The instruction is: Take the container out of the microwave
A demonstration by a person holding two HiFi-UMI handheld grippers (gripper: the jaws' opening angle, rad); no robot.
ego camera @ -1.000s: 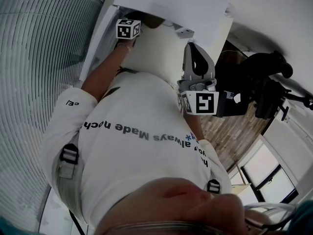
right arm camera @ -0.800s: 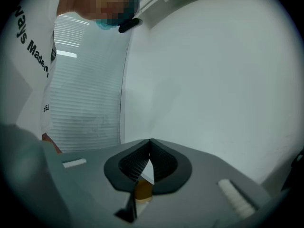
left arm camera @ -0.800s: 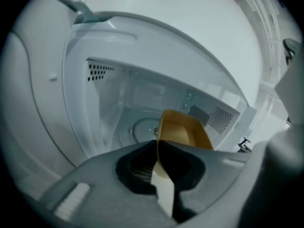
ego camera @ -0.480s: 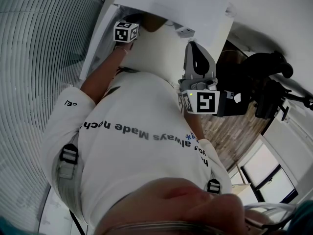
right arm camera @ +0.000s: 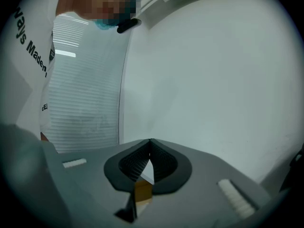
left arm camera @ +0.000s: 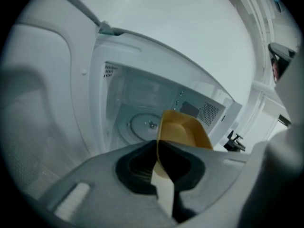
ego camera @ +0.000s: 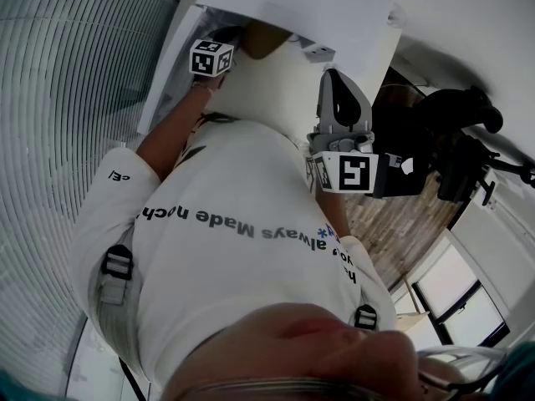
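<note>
Item: tan container (left arm camera: 183, 129), centre of the left gripper view, at the mouth of the open microwave (left arm camera: 109, 80), in front of the turntable (left arm camera: 142, 126). Held by: left gripper (left arm camera: 157, 142), clenched on its near rim. Right gripper (right arm camera: 150, 142): jaws together, nothing gripped, facing a blank white wall. Step, as judged: withdrawal, container not yet clear of the opening. Next move calls for a straight pull outward, kept level. Orientation: long axis runs away from the jaws toward upper right; open side faces upper left of the frame.
</note>
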